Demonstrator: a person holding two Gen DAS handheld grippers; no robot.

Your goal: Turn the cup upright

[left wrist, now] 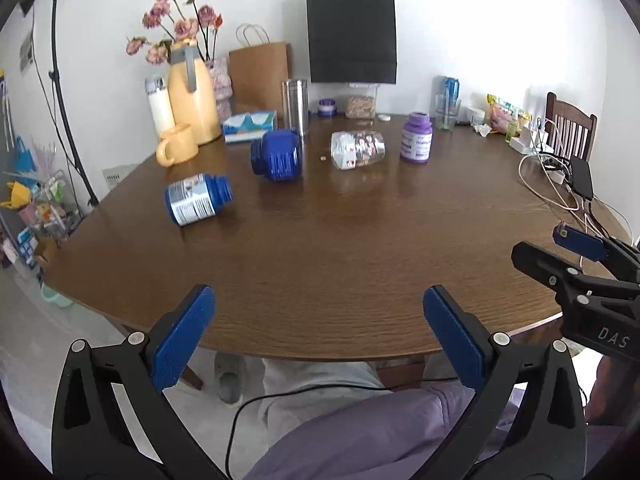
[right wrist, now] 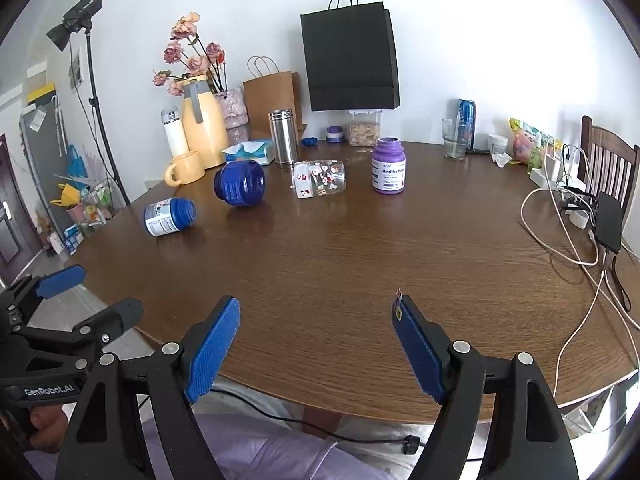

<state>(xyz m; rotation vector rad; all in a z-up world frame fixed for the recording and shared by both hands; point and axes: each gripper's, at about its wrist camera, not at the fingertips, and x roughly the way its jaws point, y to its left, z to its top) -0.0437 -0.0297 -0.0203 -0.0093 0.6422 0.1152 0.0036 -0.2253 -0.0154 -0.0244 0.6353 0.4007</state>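
Observation:
A clear glass cup (left wrist: 357, 149) (right wrist: 319, 179) with small red and white stickers lies on its side near the middle back of the brown round table (left wrist: 320, 248) (right wrist: 340, 264). My left gripper (left wrist: 319, 296) hangs over the table's near edge, open and holding nothing, far short of the cup. My right gripper (right wrist: 316, 306) is also open and empty above the near edge. Each one shows in the other's view: the right gripper (left wrist: 538, 242) at the far right, the left gripper (right wrist: 109, 289) at the far left.
Two blue bottles (left wrist: 199, 199) (left wrist: 277, 154) lie on their sides left of the cup. A purple bottle (left wrist: 417, 137) stands to its right. A yellow mug (left wrist: 177, 145), yellow jug, steel flask (left wrist: 295, 106), tissue box and bags line the back. Cables (right wrist: 568, 240) cover the right side.

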